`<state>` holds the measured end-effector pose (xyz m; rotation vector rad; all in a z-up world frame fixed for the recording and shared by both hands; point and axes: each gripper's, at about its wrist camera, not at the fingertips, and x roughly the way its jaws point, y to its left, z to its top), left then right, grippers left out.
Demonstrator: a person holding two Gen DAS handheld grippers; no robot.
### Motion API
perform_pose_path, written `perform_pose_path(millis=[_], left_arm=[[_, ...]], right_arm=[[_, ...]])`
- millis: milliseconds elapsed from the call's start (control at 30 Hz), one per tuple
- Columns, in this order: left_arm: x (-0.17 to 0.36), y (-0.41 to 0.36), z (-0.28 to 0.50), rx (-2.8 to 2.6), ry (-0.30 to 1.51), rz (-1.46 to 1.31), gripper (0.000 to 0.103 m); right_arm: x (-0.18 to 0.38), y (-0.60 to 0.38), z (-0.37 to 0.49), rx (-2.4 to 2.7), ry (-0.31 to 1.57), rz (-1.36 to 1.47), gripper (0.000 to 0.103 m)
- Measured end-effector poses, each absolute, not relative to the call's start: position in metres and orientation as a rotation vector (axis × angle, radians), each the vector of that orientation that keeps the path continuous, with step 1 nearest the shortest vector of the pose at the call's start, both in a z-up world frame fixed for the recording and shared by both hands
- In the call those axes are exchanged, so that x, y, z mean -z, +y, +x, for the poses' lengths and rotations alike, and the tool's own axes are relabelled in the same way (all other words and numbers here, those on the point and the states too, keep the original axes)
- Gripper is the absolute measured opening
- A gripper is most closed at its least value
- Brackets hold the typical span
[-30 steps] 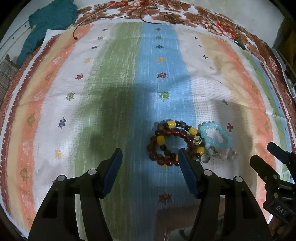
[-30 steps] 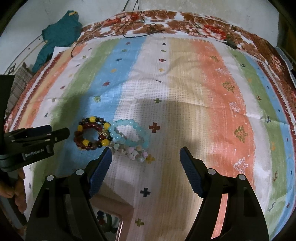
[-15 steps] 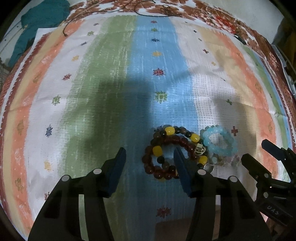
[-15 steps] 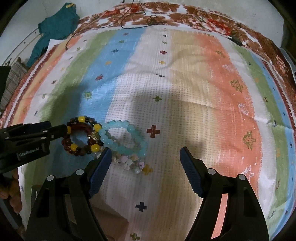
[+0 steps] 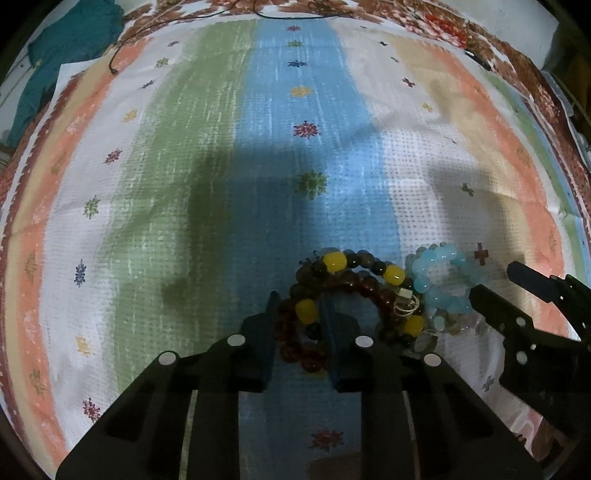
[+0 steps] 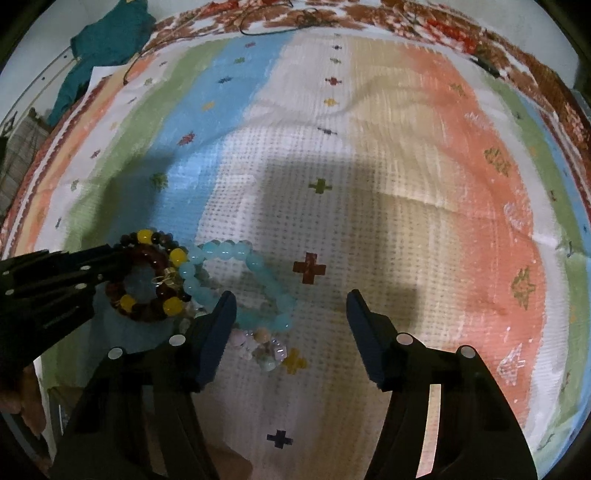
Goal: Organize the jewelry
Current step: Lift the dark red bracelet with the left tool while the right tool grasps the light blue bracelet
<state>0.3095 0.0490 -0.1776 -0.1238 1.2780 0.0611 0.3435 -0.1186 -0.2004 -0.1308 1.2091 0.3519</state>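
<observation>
Several bead bracelets lie bunched on a striped cloth. A dark red bracelet (image 5: 365, 286) and a brown bracelet with yellow beads (image 5: 334, 262) overlap; a light blue one (image 5: 443, 273) and a pale pastel one (image 6: 264, 345) lie beside them. My left gripper (image 5: 299, 314) has closed on the near left side of the red and yellow-bead bracelets, with beads between its fingers. My right gripper (image 6: 291, 314) is open, just over the near edge of the light blue bracelet (image 6: 255, 266). The left gripper (image 6: 59, 277) shows at the left of the right wrist view.
The striped cloth (image 5: 221, 147) covers a brown floral bedspread (image 6: 406, 14). A teal garment (image 5: 70, 48) lies at the far left corner. A thin black cord (image 5: 166, 26) runs along the far edge. A brown box corner (image 6: 221, 465) shows below the right gripper.
My left gripper moved forward onto the red and yellow-bead bracelets and closed from wide open onto them. My right gripper moved forward toward the blue bracelet and stayed open.
</observation>
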Motion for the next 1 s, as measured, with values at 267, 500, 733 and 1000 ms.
perform_pose_path(millis=[267, 500, 733, 1000], left_arm=[[0.183, 0.052, 0.309, -0.074, 1.288, -0.116, 0.016], [0.179, 0.052, 0.31, -0.082, 1.278, -0.11, 0.013], [0.156, 0.051, 0.302, -0.068, 1.231, -0.117, 0.013], [0.124, 0.041, 0.293, -0.036, 1.164, -0.121, 0.013]], right_arm=[[0.207, -0.116, 0.345, -0.367, 1.221, -0.146, 0.026], [0.207, -0.12, 0.345, -0.382, 1.207, -0.143, 0.012], [0.185, -0.121, 0.339, -0.39, 1.147, -0.148, 0.012], [0.165, -0.122, 0.327, -0.39, 1.087, -0.169, 0.012]])
